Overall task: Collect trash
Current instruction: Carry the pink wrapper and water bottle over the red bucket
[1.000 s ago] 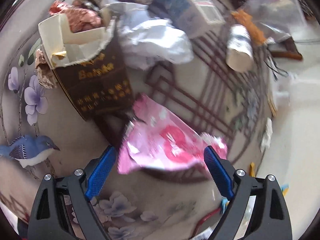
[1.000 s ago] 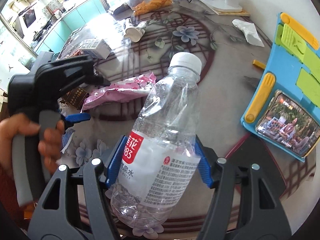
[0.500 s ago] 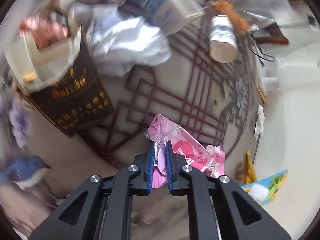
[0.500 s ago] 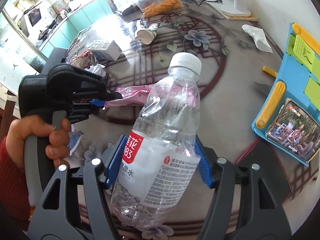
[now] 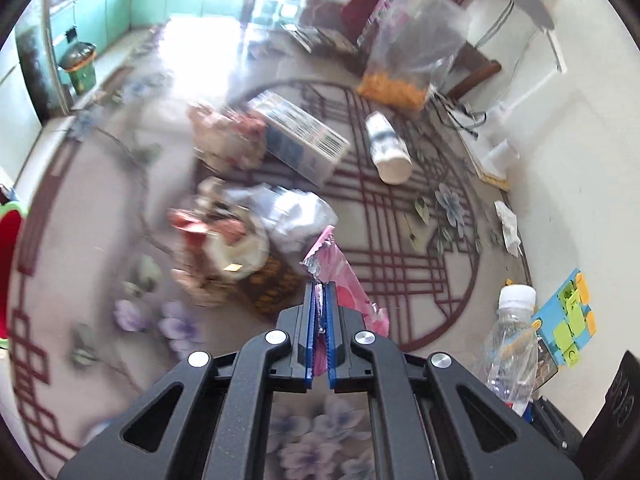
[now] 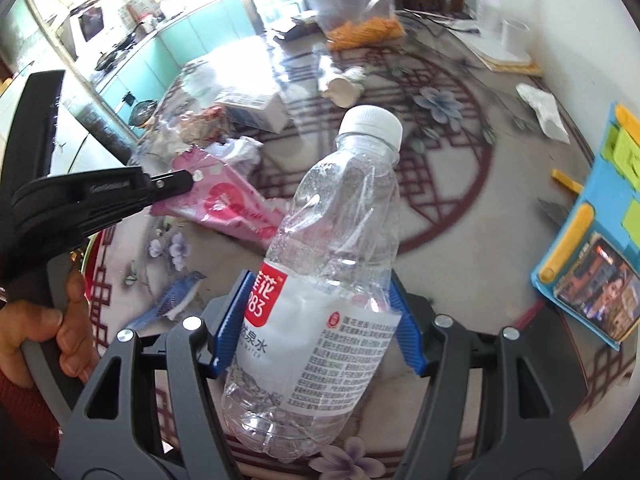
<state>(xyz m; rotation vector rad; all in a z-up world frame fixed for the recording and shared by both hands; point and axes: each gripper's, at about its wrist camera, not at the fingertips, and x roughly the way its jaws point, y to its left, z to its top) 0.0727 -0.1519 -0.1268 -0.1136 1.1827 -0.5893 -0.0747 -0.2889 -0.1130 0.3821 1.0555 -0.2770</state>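
My left hand-held gripper (image 5: 319, 304) pinched the pink wrapper (image 5: 340, 280) by its edge for lifting, while my right hand-held gripper (image 6: 316, 320) clamped the crushed bottle (image 6: 324, 280).

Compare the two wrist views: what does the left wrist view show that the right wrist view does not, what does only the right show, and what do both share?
Only the left wrist view: the left gripper pads shut on the pink wrapper, seen head-on. Only the right wrist view: the hand on the left gripper's handle, and the right gripper clamping the bottle at its label. Both: wrapper, bottle, lying paper cup, blue box.
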